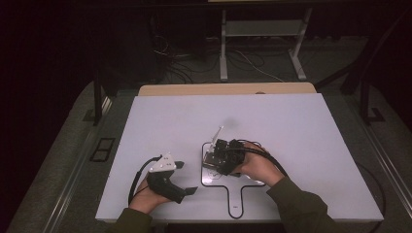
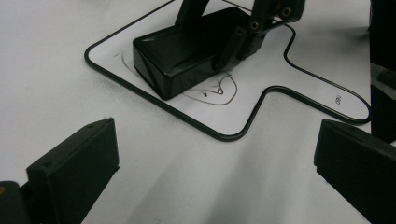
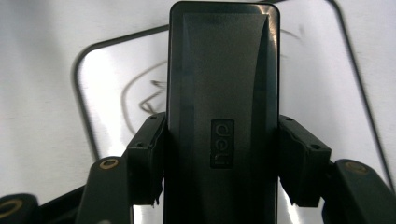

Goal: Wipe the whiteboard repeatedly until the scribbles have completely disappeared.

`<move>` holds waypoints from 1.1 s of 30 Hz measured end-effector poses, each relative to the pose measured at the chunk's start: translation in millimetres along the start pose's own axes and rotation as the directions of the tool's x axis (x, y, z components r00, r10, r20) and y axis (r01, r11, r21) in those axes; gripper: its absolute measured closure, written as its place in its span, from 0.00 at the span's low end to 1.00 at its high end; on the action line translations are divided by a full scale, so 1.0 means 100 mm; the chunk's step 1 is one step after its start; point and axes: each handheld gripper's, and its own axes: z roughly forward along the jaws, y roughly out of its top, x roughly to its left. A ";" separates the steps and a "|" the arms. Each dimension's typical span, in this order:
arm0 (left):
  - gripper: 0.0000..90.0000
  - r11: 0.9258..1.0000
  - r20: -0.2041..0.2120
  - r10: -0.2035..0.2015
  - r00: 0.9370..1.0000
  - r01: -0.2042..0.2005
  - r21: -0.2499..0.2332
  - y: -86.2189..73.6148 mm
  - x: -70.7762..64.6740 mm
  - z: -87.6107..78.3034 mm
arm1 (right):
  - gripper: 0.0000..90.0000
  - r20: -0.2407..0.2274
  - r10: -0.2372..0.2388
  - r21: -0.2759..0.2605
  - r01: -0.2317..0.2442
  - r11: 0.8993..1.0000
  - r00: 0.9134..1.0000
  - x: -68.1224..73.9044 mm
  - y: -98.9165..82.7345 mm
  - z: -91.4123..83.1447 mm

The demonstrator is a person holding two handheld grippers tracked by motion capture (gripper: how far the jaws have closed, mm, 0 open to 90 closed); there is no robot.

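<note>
The right gripper [image 3: 219, 163] is clamping a black rectangular plastic whiteboard eraser [image 3: 223, 93] by its long sides (probably light and rigid, with smooth slippery walls) on the small black-rimmed handled whiteboard [image 2: 261, 100], beside pen scribbles [image 2: 219, 91]. The left gripper [image 2: 215, 163] is waiting, jaws apart, holding nothing.

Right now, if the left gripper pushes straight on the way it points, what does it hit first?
Likely the whiteboard, at its black rim, then the eraser held in the right gripper. Only bare table lies between the open left gripper jaws. Depth is unclear.
</note>
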 end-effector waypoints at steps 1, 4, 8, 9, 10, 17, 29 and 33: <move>0.00 1.000 0.000 0.000 1.000 0.000 0.000 0.00 0.00 0.00 | 0.43 -0.011 0.001 0.000 -0.001 1.000 1.000 0.02 0.00 0.00; 0.00 1.000 0.000 0.000 1.000 0.000 -0.003 0.00 -0.01 0.00 | 0.43 -0.032 -0.021 -0.001 0.021 1.000 0.999 0.08 0.02 0.00; 0.00 1.000 -0.001 0.004 1.000 -0.004 0.000 0.00 0.00 0.01 | 0.43 -0.059 -0.048 -0.006 0.048 0.999 0.997 0.17 0.05 0.01; 0.00 1.000 0.000 0.005 1.000 -0.005 0.001 0.00 0.00 0.01 | 0.43 -0.064 -0.053 -0.007 0.052 0.999 0.997 0.20 0.06 0.01; 0.00 1.000 0.000 0.006 1.000 -0.006 0.002 0.00 0.00 0.01 | 0.43 -0.061 -0.061 -0.007 0.060 0.998 0.996 0.21 0.06 0.01; 0.00 1.000 0.000 0.006 1.000 -0.006 0.004 0.00 0.00 0.00 | 0.43 -0.020 -0.015 -0.003 0.015 1.000 1.000 0.08 0.09 0.02; 0.00 1.000 0.000 0.004 1.000 -0.004 0.001 0.00 0.00 0.00 | 0.43 -0.056 -0.067 -0.016 0.066 0.998 0.996 0.18 0.12 0.03; 0.00 1.000 0.000 0.007 1.000 -0.007 0.005 0.00 0.00 0.00 | 0.43 -0.063 -0.069 -0.025 0.068 0.997 0.996 0.17 0.11 0.01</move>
